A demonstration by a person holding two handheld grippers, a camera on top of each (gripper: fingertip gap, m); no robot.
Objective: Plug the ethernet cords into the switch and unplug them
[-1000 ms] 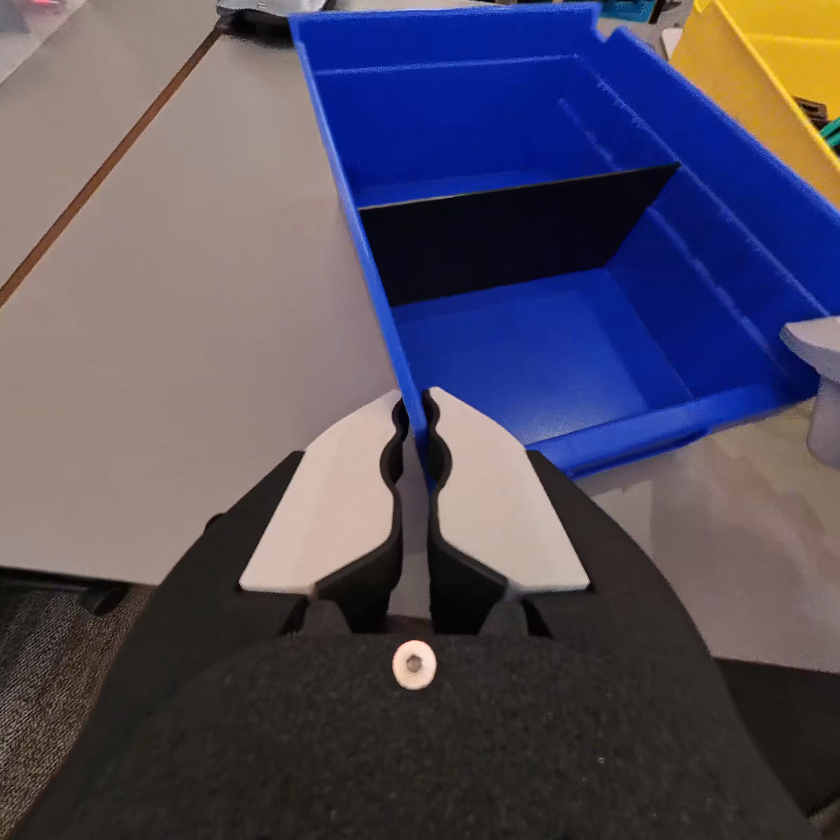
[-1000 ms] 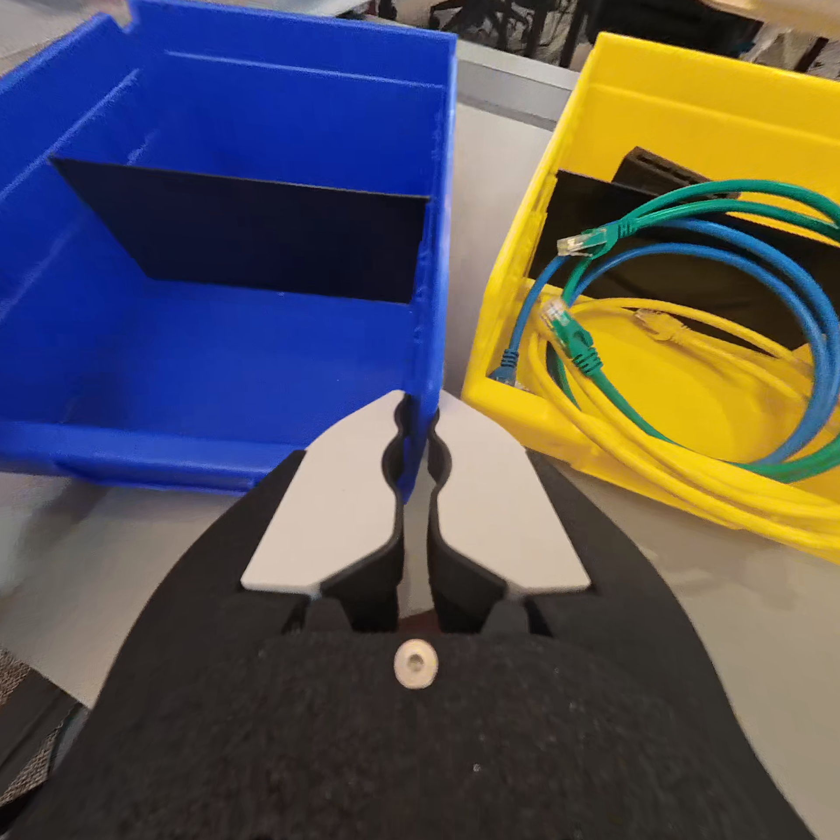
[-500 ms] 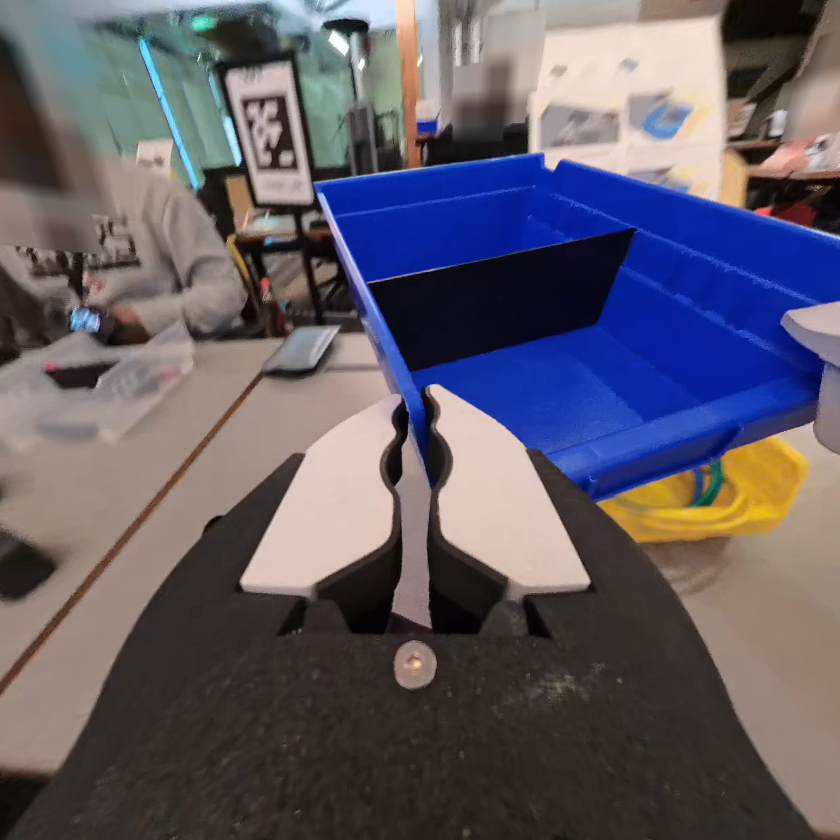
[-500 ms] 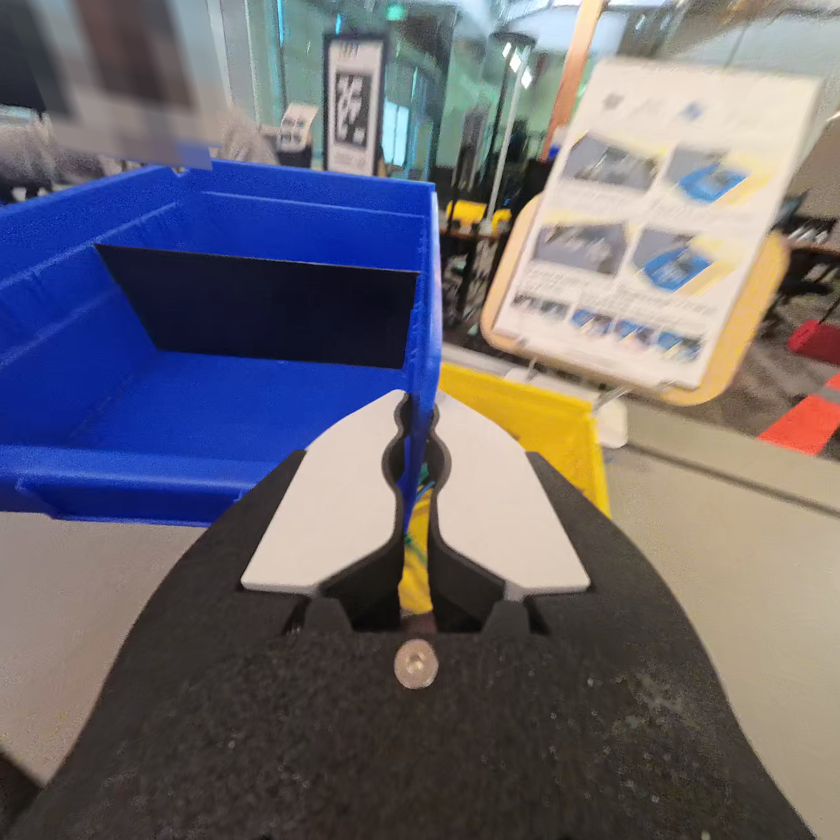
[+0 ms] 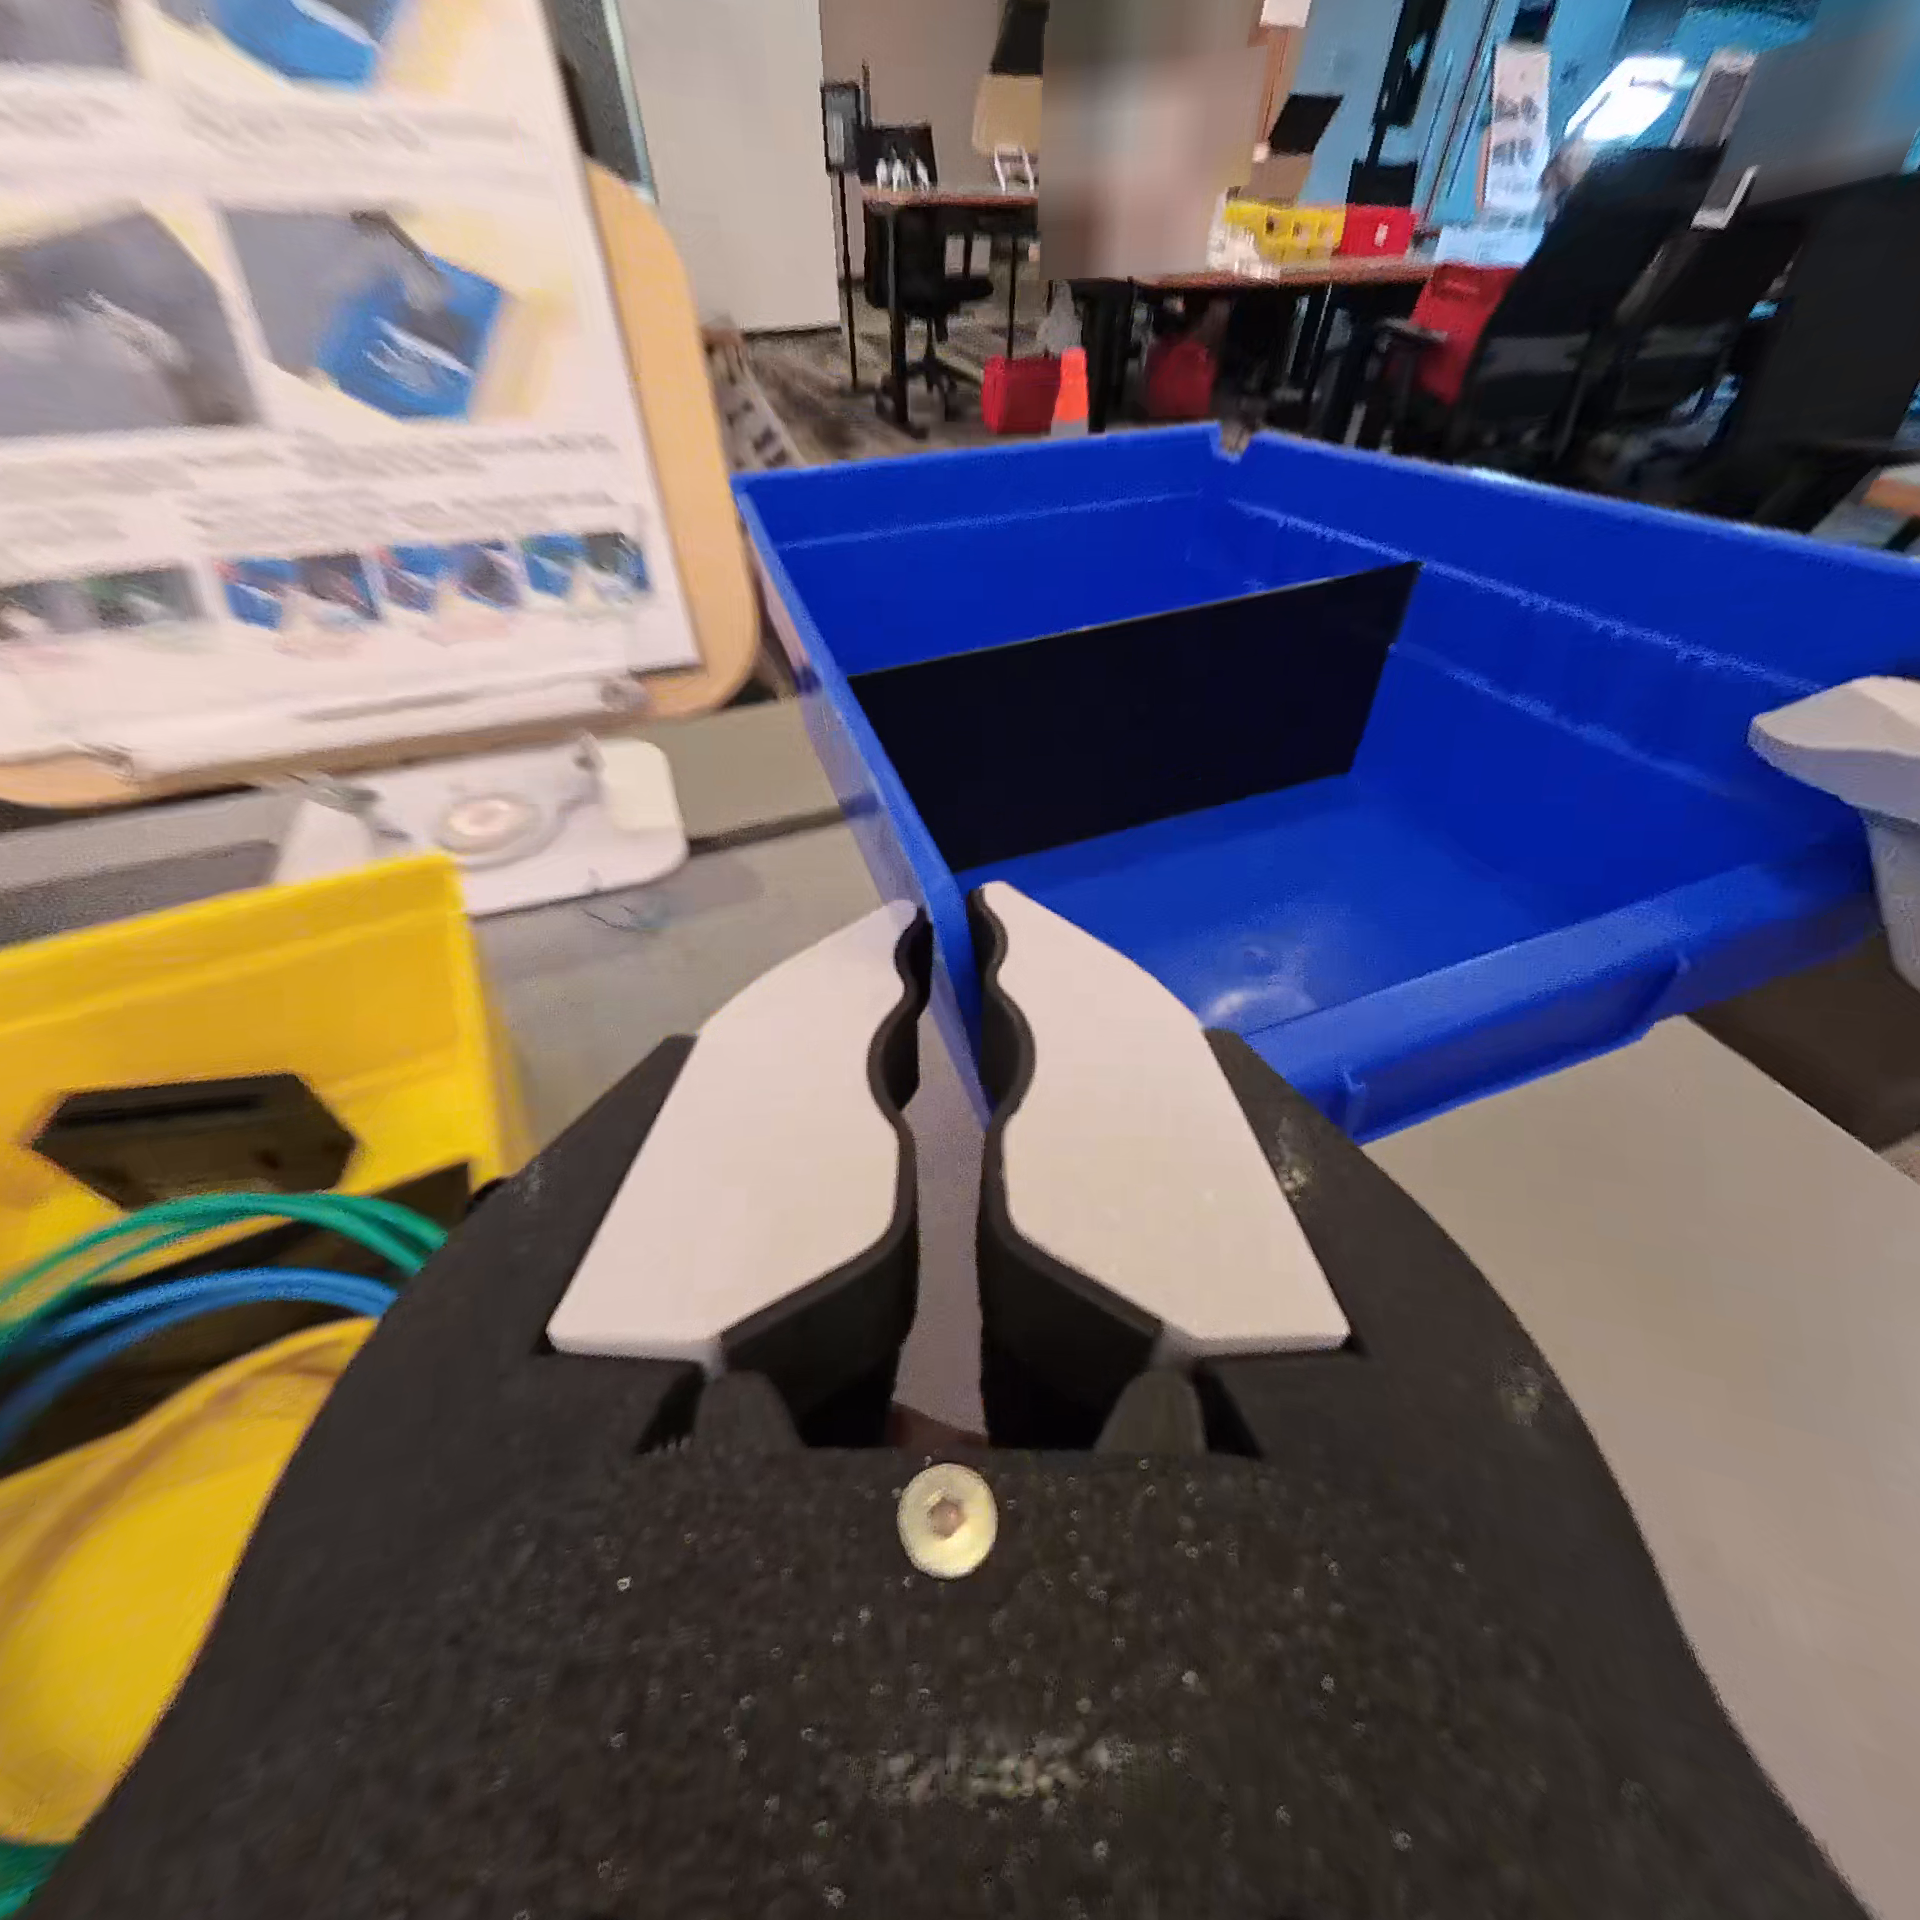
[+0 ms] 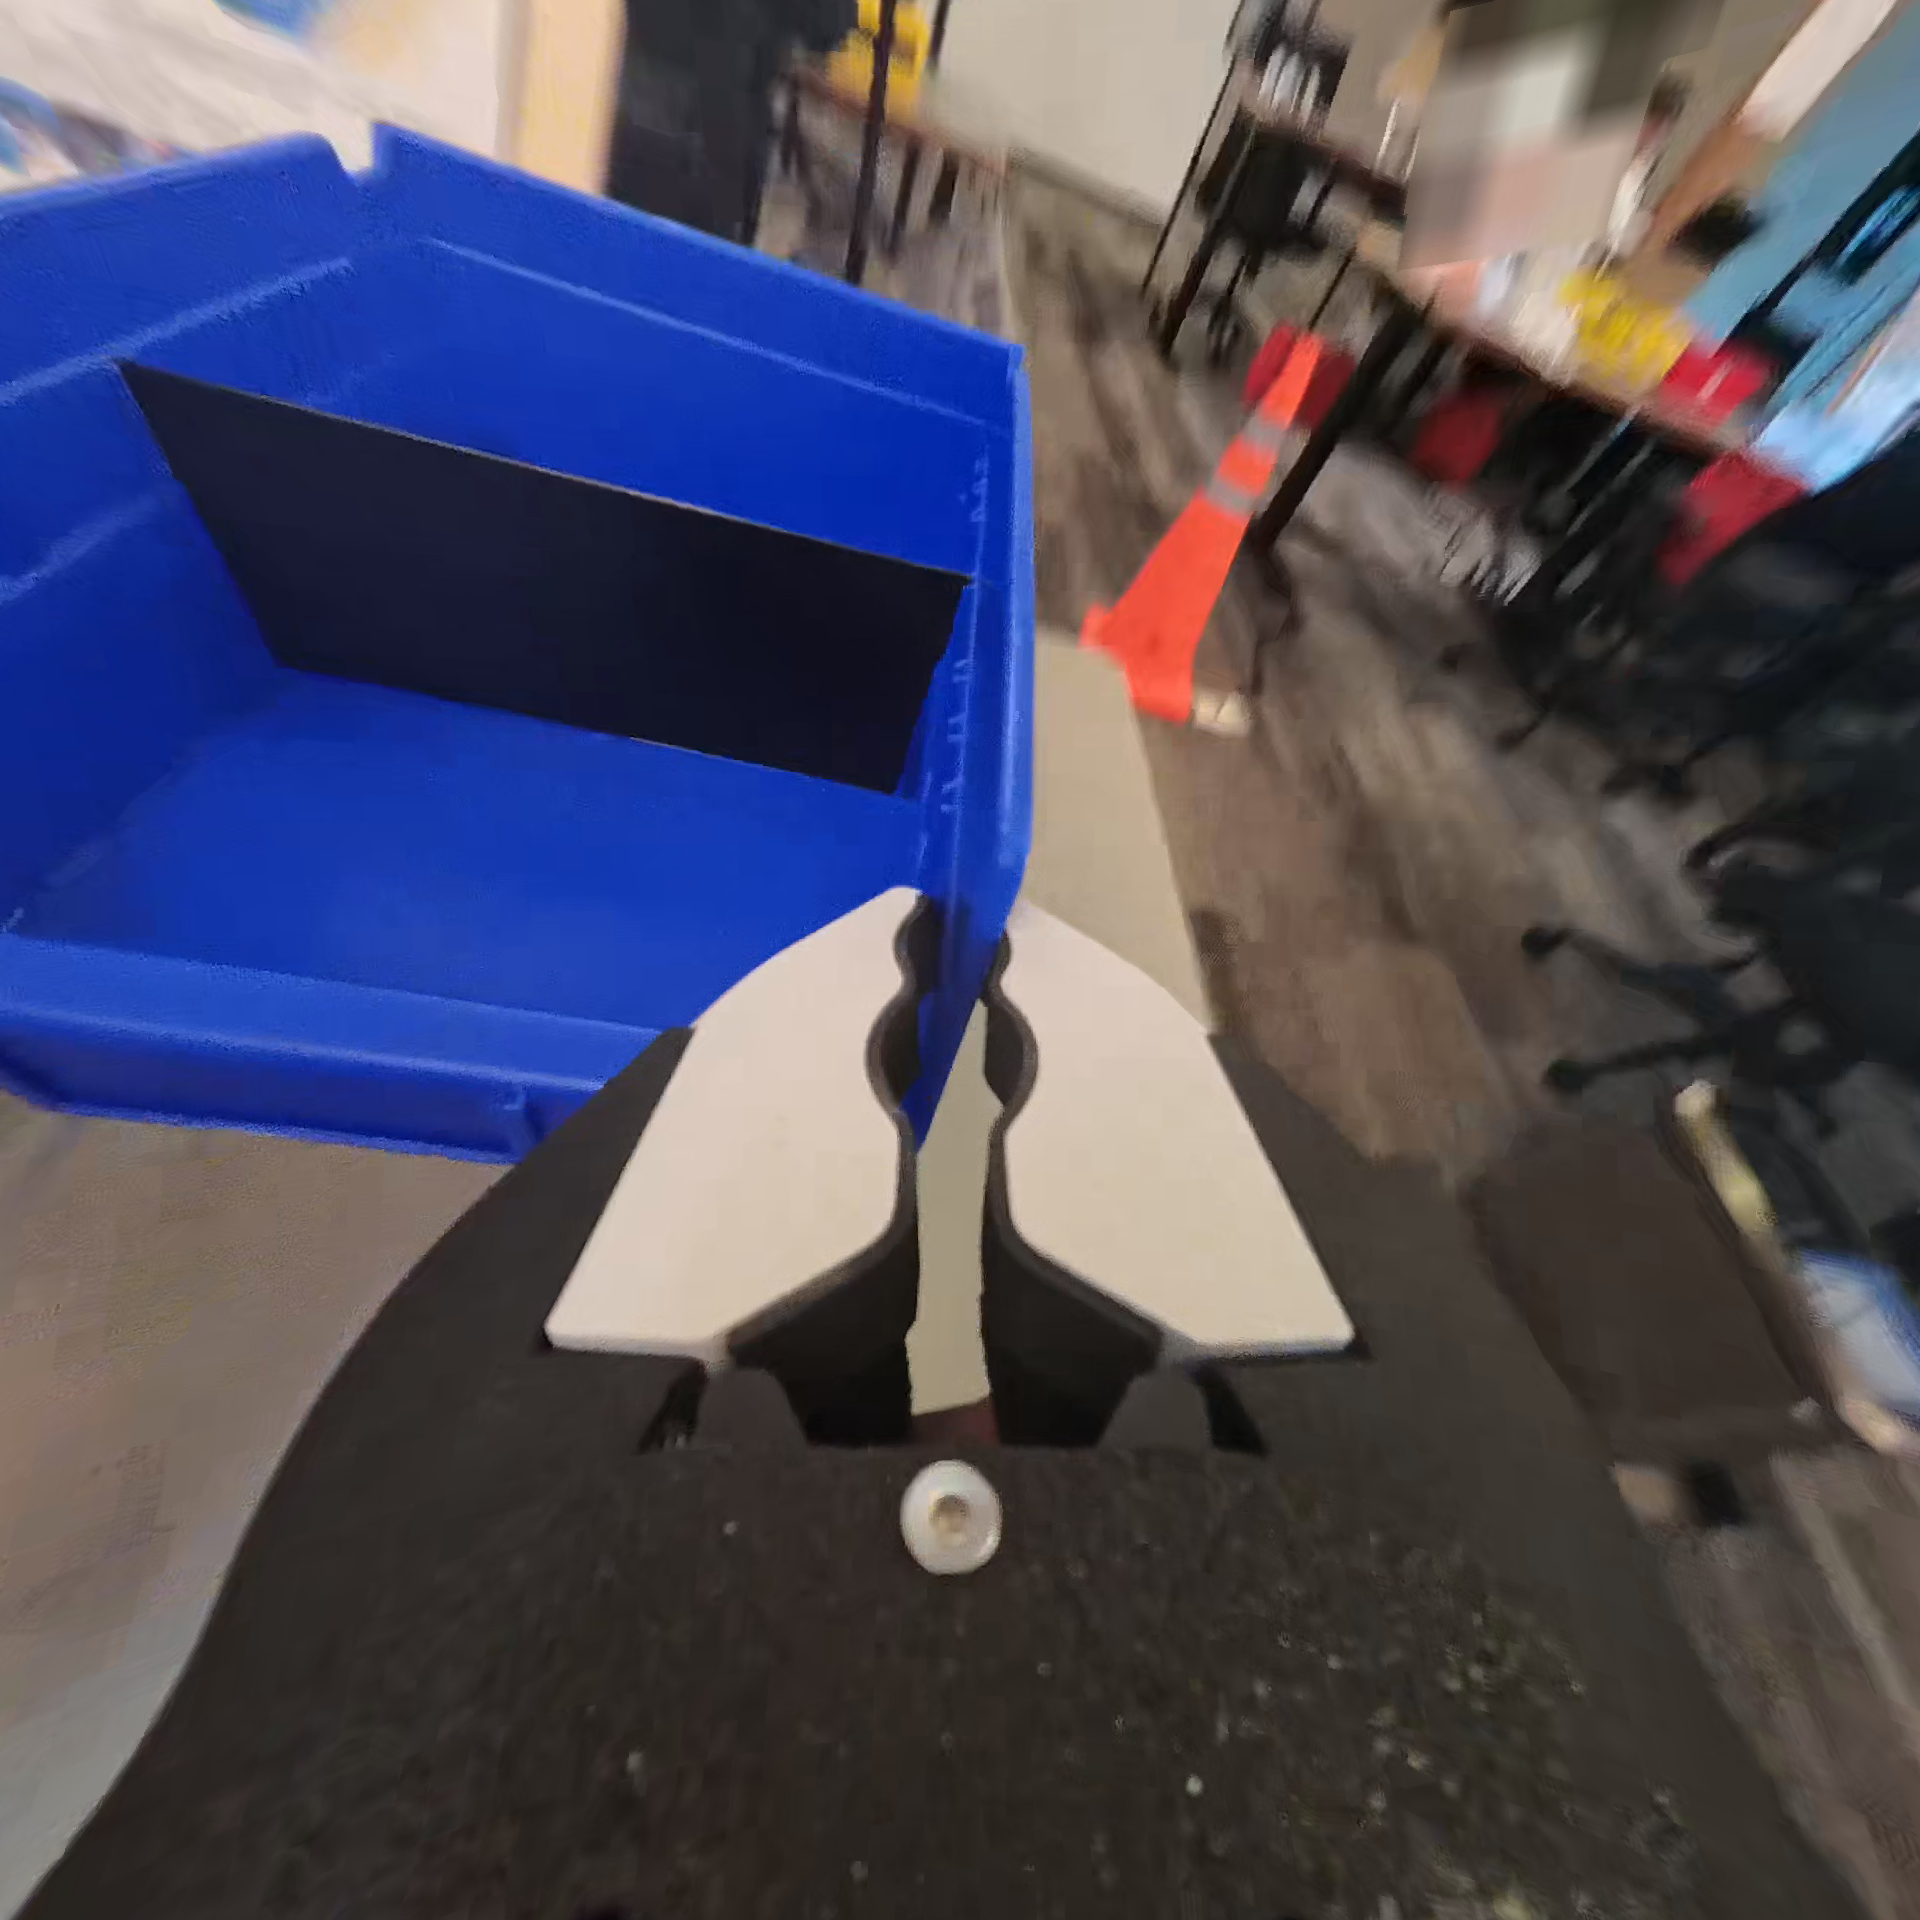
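Two grippers, left (image 5: 948, 920) and right (image 6: 954, 920), each pinching a blue bin (image 5: 1558, 665) side wall; long way pointing ahead. Yellow bin (image 5: 239, 966) now on the left, no longer below.

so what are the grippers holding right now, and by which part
Both hold the blue bin: left hand-held gripper pinches its left side wall, right hand-held gripper its right side wall.

The blue bin (image 5: 1558, 935) is showing smooth, slightly glossy plastic around a matt black divider (image 5: 1122, 717), the yellow bin (image 5: 239, 977) is gleaming likewise, and the left gripper (image 5: 948, 920) is wearing grainy matt black casing.
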